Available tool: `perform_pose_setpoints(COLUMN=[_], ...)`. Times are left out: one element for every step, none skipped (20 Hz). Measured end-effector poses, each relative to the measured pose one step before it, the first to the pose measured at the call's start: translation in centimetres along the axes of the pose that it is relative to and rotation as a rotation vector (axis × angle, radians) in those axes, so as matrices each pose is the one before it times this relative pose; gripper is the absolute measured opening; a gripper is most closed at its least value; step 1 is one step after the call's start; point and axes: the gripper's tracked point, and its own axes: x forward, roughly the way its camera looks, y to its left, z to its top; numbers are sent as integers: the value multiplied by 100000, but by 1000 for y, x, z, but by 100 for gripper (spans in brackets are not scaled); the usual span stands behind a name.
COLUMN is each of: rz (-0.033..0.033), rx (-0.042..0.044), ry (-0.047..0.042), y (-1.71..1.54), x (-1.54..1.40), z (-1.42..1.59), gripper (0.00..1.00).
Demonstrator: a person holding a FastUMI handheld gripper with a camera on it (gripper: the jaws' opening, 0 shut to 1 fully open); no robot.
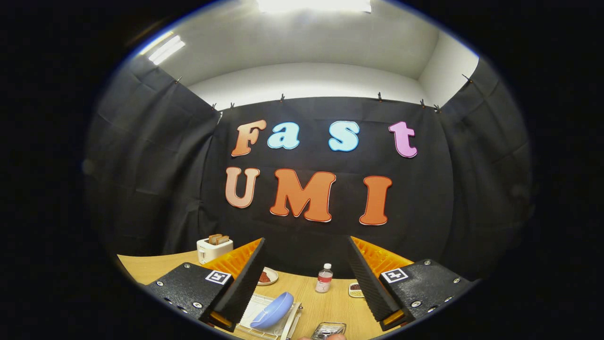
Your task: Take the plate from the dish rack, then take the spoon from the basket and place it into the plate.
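toaster [214,248] with two slices of bread in its slots stands at the far left of the wooden table [330,302], near the black cloth wall. next, partly behind the left finger, a small dish [267,276] with a reddish item sits on the table. below it, just ahead of the left finger, the dish rack [258,314] lies on the table with the blue plate [272,310] leaning tilted in it; the plate has not been lifted. the gripper [306,278] is held above the table and aimed mostly at the wall, its jaws spread wide with nothing between them. in the gap between the fingers, a small clear bottle [324,278] with a white cap stands upright on the table, well beyond the rack. nearest the camera, between the fingers, a metal mesh basket [329,330] shows in part; the spoon cannot be made out in it. to the right, just beside the right finger, a small tray [356,289] holds dark pieces. judgement: the first step, taking the plate from the rack, is in hand and at its start. the next move calls for tipping the gripper down and to the left so that the raised rim of the plate enters between the fingers, then closing on that rim. the plate is tilted and smooth, so a grip well onto the rim is advisable.
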Motion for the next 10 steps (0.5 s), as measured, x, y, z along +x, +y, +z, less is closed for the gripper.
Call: perform_pose_setpoints(rz=[-6, -6, 86, 127, 64, 168, 70, 81, 23, 122], rx=[18, 55, 151, 212, 112, 41, -114, -144, -116, 70], ry=[156, 280, 207, 232, 153, 118, 70, 21, 58, 126], y=[-27, -14, 44, 76, 128, -2, 64, -15, 44, 85], x=[-77, -17, 25, -75, 15, -10, -38, -23, -47, -49], z=[12, -128, 0, -63, -45, 15, 64, -94, -29, -15], gripper=[99, 99, 99, 99, 99, 99, 99, 99, 99, 99])
